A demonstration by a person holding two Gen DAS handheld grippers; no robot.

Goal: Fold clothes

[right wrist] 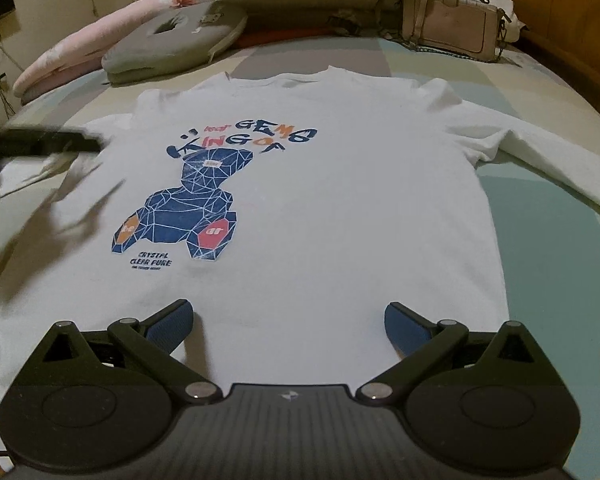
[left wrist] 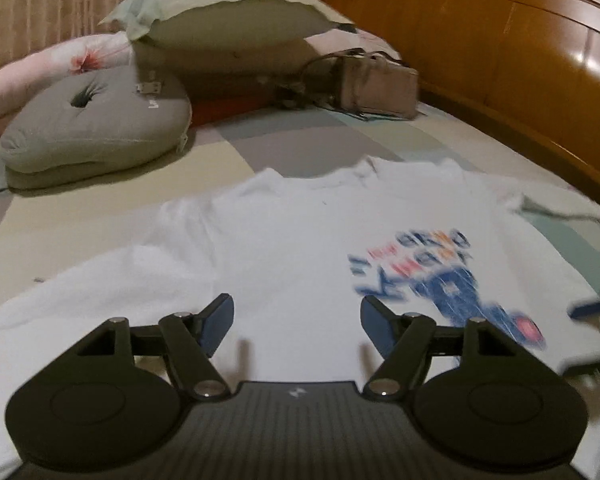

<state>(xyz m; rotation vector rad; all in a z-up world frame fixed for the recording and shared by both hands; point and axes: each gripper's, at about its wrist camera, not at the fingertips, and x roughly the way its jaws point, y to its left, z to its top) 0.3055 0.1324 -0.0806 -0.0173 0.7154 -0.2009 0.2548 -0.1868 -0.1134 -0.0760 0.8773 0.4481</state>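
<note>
A white long-sleeved shirt [right wrist: 340,200] lies spread flat, front up, on the bed, collar away from me. Its print is a blue geometric bear [right wrist: 192,204] with orange and blue lettering above. In the left wrist view the same shirt [left wrist: 260,248] appears blurred. My left gripper [left wrist: 297,316] hovers open over the shirt's lower left part, nothing between its blue pads. My right gripper [right wrist: 288,320] is open just above the hem area, also empty. The left gripper [right wrist: 40,142] shows as a dark blurred shape at the left of the right wrist view.
Beyond the collar lie a grey round cushion [left wrist: 96,120], a pale green pillow [left wrist: 220,12] and a beige handbag [right wrist: 452,20]. A wooden headboard [left wrist: 500,40] curves along the right. The patchwork bedsheet [right wrist: 560,260] shows beside the right sleeve [right wrist: 540,156].
</note>
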